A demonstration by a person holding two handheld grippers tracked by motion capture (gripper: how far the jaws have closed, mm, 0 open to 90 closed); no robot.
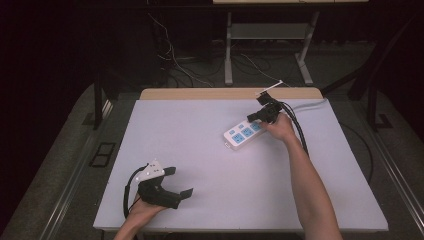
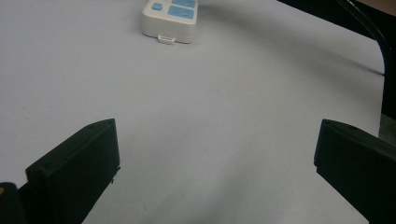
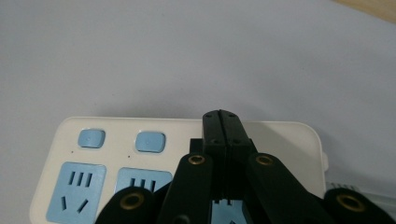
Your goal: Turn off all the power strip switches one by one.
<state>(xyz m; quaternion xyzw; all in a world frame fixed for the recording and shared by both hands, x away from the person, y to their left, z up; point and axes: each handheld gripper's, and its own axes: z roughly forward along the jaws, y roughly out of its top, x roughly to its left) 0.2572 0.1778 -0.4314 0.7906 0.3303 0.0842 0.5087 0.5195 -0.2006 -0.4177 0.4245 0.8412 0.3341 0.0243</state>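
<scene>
— White plastic power strip with pale-blue sockets and buttons (image 3: 116, 172) lies toward the far right of the grey-white table top (image 1: 210, 165), and the right gripper (image 3: 222, 122) has its two black jaws pressed flat together, nothing between them, tip sitting over the strip's third button spot.

— So a push, I'd judge. What might spoil it?

— Pressing off-centre could skid the light strip across the smooth surface, or the closed tip might slide off the button onto the casing (the exact contact is hidden behind the jaws, so I cannot tell if it touches).

— And the left gripper (image 1: 181, 182)?

— Jaws spread wide, holding nothing, resting low near the front left, well apart from the strip. It isn't bracing the strip, which adds to the skid risk.

— Anything in the way?

— Black cables (image 1: 299, 131) trail from the right gripper beside the forearm; they could snag the strip's own white cord (image 1: 312, 105) at the far edge. Otherwise the path is open.
</scene>
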